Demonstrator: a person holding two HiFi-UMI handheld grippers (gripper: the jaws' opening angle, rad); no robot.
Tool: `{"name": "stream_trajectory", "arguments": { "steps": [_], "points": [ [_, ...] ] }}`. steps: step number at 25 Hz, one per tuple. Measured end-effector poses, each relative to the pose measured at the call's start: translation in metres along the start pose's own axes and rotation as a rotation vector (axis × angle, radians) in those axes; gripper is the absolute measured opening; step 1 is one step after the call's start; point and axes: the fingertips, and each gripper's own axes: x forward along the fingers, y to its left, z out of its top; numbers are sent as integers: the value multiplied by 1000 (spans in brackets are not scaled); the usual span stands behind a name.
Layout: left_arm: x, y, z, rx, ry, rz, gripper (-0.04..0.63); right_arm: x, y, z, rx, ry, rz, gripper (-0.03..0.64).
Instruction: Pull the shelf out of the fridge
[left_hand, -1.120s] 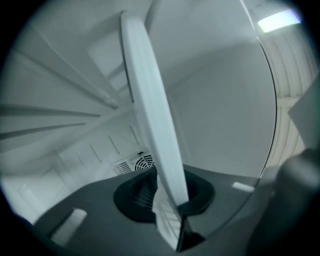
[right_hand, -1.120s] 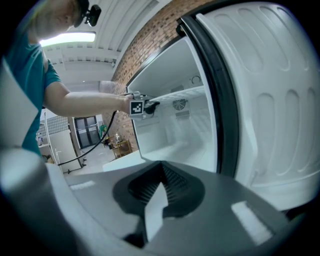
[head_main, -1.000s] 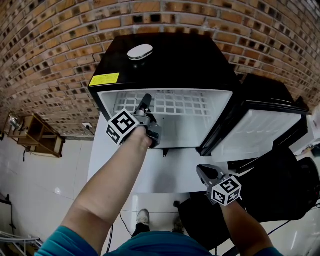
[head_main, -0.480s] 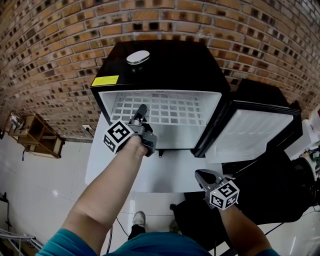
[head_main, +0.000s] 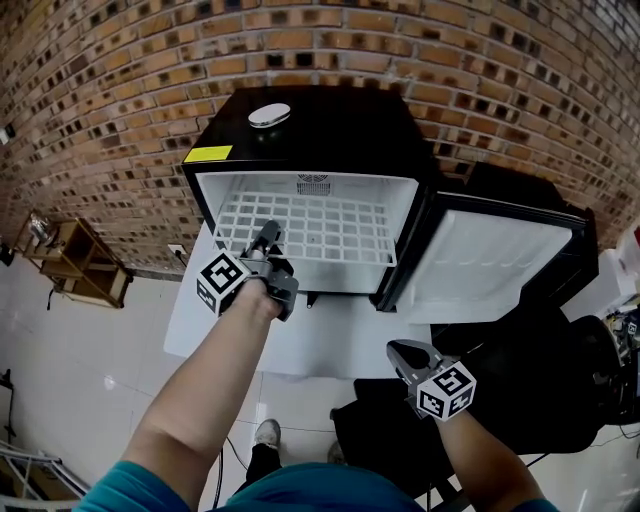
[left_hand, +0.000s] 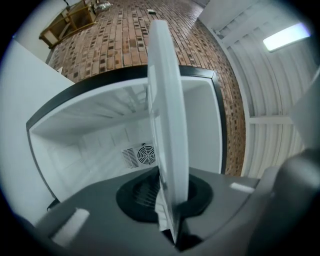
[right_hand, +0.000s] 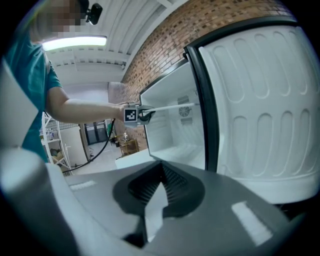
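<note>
The left gripper (head_main: 266, 236) has its jaws pinched tight on the front edge of the white wire shelf (head_main: 320, 225) near its left corner, a hold suited to sliding it straight outward. The shelf lies level at mid-frame and seems to be partly out of the open black fridge (head_main: 330, 130). The right gripper (head_main: 405, 352), jaws together and empty, hangs at lower right, clear of the swung-open door (head_main: 490, 265).

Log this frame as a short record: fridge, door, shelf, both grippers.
fridge: black fridge, white inside
door: door swung open to the right
shelf: white grid shelf, level, not yet out
left gripper: left gripper, jaws closing, clamped on the shelf's front edge
right gripper: right gripper, shut, empty, low, apart from the fridge
on top: white disc
</note>
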Motion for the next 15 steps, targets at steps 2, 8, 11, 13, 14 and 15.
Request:
{"name": "stream_trajectory", "arguments": {
  "steps": [2,8,11,13,14,15],
  "points": [
    [-8,-2,-3,-2,-10,1,6,-7,0,1,-10,-1,15,3],
    [-53,-8,-21,-17,-44,-23,5,-30,6,-14,-32,-8,30,3],
    [-72,-8,-29,4,-16,-14,5,-37,14,-16,-31,-6,25,3],
    [-86,-4,-32,-17,7,-7,5,-41,18,-17,-31,1,9,3],
    [-94,-2,-32,-30,14,-6,5,-42,21,-17,-30,2,-1,3],
    [-103,0,-32,-37,22,-5,3,-43,23,-16,-29,2,-13,3]
  ]
}}
